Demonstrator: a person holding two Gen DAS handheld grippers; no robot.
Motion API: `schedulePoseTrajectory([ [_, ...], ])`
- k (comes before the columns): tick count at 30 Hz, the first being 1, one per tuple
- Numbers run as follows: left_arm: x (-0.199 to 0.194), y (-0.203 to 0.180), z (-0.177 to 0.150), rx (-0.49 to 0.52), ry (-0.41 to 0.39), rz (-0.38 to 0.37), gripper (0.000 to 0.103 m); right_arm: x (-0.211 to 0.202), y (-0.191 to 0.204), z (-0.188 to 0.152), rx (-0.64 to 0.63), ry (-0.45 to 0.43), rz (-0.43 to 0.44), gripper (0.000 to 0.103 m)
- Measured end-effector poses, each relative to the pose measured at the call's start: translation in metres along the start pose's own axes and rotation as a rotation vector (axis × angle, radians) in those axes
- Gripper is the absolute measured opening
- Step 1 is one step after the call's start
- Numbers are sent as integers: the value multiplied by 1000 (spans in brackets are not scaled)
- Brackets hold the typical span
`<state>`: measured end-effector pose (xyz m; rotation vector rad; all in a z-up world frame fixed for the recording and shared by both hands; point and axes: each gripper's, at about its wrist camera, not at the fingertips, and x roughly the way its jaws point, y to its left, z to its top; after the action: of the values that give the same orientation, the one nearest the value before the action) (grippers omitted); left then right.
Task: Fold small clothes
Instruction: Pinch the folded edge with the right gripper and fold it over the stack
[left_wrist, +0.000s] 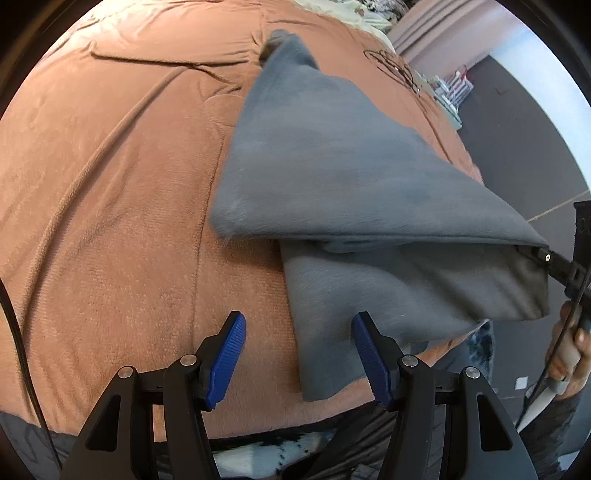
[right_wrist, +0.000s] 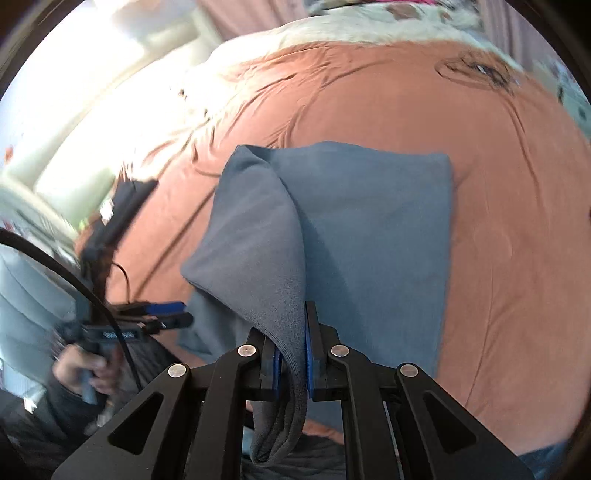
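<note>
While the grey garment (right_wrist: 369, 236) lies spread across the orange-brown blanket (right_wrist: 517, 221) in the middle of the right wrist view, the right gripper (right_wrist: 293, 354) at the bottom centre of that frame is clamped on a bunched fold of it, the blue pads (right_wrist: 309, 369) pressed tight against the cloth from both sides. The pinched fold rises from the flat part as a ridge running up toward the frame's centre, and a loose end of the cloth hangs down below the jaws.

In the left wrist view the same garment (left_wrist: 332, 166) fills the centre and right of the frame, its upper layer lifted into a taut, tent-like sheet whose far corner reaches the right edge, where the dark tip of the right gripper (left_wrist: 546, 257) holds it. A lower layer lies flat on the blanket (left_wrist: 110, 184) and runs down toward the bottom centre. The left gripper (left_wrist: 298, 325) sits at the bottom of the frame with its jaws standing apart and nothing between the blue pads (left_wrist: 229, 354); the right-hand pad is over the edge of the flat layer, though contact cannot be told. A hand (left_wrist: 569, 350) grips a handle at the lower right edge. A black cable (left_wrist: 22, 350) runs down the left edge.
</note>
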<state>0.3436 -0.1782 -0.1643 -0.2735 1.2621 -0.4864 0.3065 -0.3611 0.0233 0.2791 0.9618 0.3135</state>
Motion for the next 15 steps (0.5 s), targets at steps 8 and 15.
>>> schedulePoseTrajectory([
  [8,15,-18,1,108,33,126,62,16,-104,-48,229,13,34,6],
  [15,15,-21,4,113,40,132,59,18,-113,-57,222,6,54,8],
])
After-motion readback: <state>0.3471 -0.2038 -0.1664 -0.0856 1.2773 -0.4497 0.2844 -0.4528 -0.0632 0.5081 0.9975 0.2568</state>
